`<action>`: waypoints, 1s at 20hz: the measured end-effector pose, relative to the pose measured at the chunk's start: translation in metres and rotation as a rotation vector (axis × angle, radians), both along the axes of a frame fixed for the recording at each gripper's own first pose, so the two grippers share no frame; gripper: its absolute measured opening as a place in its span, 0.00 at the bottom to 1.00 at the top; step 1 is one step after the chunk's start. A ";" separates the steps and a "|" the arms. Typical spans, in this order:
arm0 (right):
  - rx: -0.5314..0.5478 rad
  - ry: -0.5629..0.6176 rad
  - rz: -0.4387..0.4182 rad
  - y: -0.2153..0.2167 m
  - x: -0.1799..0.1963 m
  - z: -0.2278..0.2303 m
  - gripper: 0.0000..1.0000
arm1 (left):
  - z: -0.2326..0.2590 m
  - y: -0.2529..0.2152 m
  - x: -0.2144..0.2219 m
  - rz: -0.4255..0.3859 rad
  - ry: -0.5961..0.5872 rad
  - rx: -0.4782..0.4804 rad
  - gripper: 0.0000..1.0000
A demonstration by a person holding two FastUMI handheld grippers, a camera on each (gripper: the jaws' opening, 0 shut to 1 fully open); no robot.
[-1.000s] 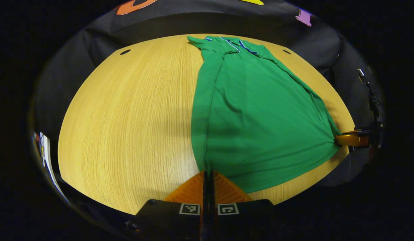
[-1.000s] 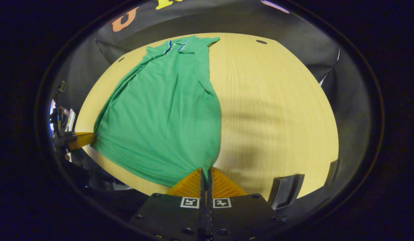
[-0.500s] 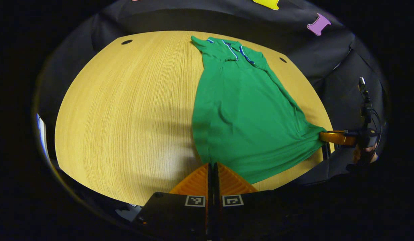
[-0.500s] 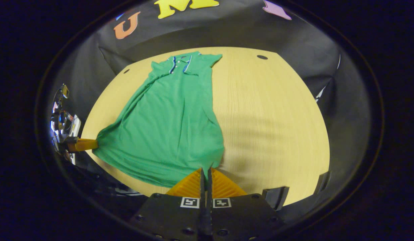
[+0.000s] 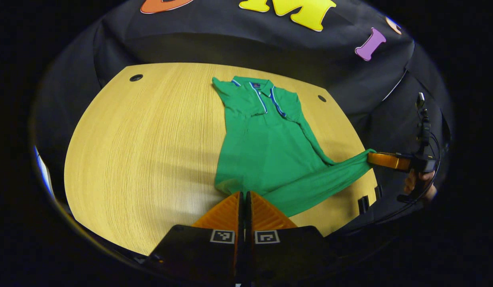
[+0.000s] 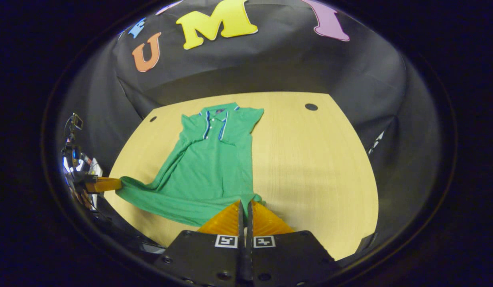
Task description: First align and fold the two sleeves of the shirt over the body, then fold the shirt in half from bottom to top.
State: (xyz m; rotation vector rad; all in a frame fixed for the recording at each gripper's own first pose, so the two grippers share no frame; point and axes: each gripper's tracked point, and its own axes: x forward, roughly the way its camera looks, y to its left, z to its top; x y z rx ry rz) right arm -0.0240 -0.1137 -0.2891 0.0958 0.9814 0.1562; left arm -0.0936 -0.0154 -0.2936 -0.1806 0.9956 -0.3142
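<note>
So from my left gripper view, the wooden table takes up the whole left side, bare wood with a small dark hole near the far left corner. Right of centre is the green shirt, lying flat with its collar at the far end, the one with the blue and white trim along the placket. My left gripper is clenched tight on the near left corner of the hem, fingers pressed together with fabric pinched between them. The hem edge is lifted off the table and stretches out as a green band toward the right, where the right gripper has the other corner nipped at its tip, just past the table's right edge, with a hand behind it. Both sleeves look already folded in over the body, so the shirt reads as a narrow strip. Switching to my right gripper view, things mirror: the left gripper sits far left holding its corner, the raised hem runs across the near part of the table, and the shirt lies left of centre with the collar far away. My right gripper is clamped on the hem corner right at the bottom middle. Right of that it's open tabletop with another dark hole near the far edge.
</note>
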 end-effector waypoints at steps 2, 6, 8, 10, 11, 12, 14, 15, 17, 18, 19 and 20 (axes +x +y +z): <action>0.008 -0.029 -0.009 0.001 0.021 0.009 0.00 | 0.017 -0.002 0.032 0.006 -0.044 -0.003 0.06; 0.014 -0.087 -0.021 0.000 0.068 0.029 0.00 | 0.041 -0.001 0.089 0.031 -0.122 -0.017 0.05; 0.007 -0.113 -0.013 0.001 0.091 0.034 0.00 | 0.043 0.001 0.115 0.048 -0.147 -0.016 0.05; 0.002 -0.129 -0.020 0.005 0.114 0.040 0.00 | 0.044 0.002 0.140 0.066 -0.164 -0.025 0.06; 0.009 -0.131 -0.023 0.007 0.127 0.040 0.00 | 0.044 0.002 0.151 0.074 -0.172 -0.030 0.06; 0.010 -0.134 -0.025 0.008 0.139 0.039 0.00 | 0.042 0.002 0.162 0.081 -0.173 -0.033 0.06; 0.007 -0.144 -0.027 0.013 0.165 0.039 0.00 | 0.038 0.001 0.186 0.095 -0.176 -0.033 0.06; 0.006 -0.150 -0.026 0.016 0.179 0.039 0.00 | 0.036 0.001 0.199 0.100 -0.184 -0.028 0.06; 0.008 -0.158 -0.021 0.021 0.204 0.036 0.00 | 0.030 0.003 0.224 0.109 -0.198 -0.009 0.06; 0.005 -0.163 -0.014 0.024 0.217 0.032 0.00 | 0.026 0.002 0.236 0.116 -0.207 -0.007 0.06; -0.001 -0.166 -0.009 0.025 0.229 0.028 0.00 | 0.023 0.003 0.250 0.126 -0.213 -0.008 0.06; -0.003 -0.166 -0.005 0.025 0.242 0.024 0.00 | 0.019 0.004 0.264 0.141 -0.219 -0.013 0.06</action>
